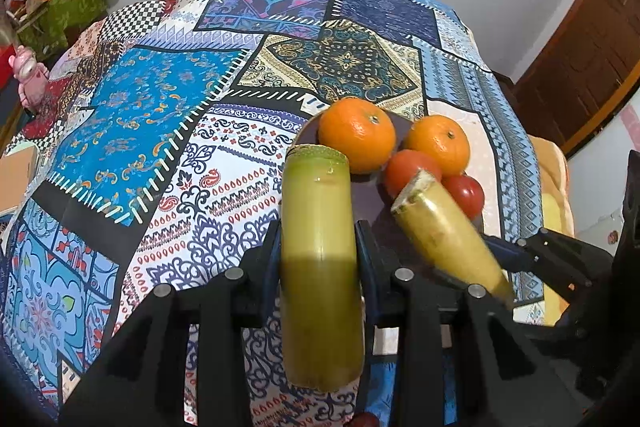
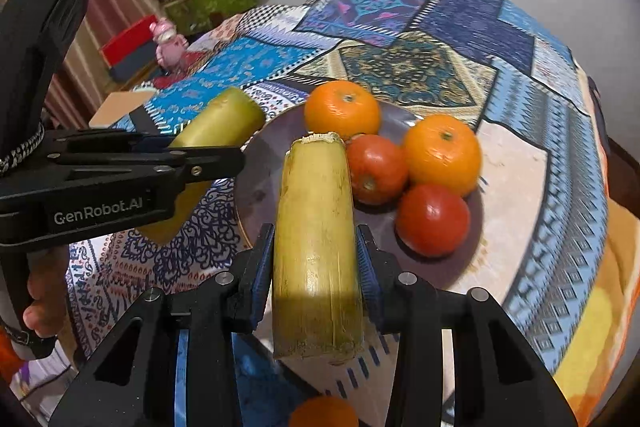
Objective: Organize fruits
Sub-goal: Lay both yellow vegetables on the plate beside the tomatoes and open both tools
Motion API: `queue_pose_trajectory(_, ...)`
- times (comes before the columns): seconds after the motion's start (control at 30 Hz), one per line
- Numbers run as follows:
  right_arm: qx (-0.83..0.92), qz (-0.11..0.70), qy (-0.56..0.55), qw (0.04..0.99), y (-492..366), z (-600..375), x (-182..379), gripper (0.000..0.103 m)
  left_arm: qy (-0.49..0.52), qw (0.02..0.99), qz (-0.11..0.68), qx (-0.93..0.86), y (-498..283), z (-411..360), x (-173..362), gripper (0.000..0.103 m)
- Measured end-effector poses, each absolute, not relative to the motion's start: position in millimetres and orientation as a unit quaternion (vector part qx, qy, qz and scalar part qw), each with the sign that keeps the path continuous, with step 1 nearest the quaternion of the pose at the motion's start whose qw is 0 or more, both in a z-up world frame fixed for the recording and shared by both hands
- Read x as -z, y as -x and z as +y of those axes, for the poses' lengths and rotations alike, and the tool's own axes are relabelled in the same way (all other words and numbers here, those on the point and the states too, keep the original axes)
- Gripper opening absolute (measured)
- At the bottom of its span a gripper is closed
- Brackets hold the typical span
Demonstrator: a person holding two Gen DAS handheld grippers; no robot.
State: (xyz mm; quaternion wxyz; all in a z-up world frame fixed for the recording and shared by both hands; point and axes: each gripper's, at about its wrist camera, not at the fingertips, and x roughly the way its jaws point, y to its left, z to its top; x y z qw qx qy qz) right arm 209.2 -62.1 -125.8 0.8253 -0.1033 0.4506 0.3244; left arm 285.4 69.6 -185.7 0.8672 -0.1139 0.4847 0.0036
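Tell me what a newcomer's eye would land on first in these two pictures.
First come the two yellow-green cane pieces: the left gripper is clamped on one cane piece, the right gripper on the other cane piece, both above the near edge of the dark plate. On that plate sit two oranges and two tomatoes, against a busy patchwork cloth.

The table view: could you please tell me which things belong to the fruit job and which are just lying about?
Job:
left cane piece
right cane piece
oranges
tomatoes
plate

Lying about:
pink toy
green box
red box
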Motion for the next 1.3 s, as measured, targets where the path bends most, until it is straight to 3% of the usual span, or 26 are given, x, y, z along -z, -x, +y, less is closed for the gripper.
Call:
queue_pose_trajectory(0.57,-0.347,0.475,0.109,0.801,-227.8,-53.8,141.9,0.037,0.132,0.855,0.501,-0.008,-304.7,67.4,202.0,0.035)
queue_pose_trajectory(1.03,-0.330,0.452,0.090,0.824,-214.9,-83.3,118.9,0.037,0.117,0.860,0.497,-0.002,-301.7,56.0,188.0,0.031)
queue_pose_trajectory(1.3,-0.312,0.442,0.073,0.838,-203.5,-107.4,107.1,0.037,0.085,0.859,0.504,0.016,-276.1,40.1,187.6,0.037)
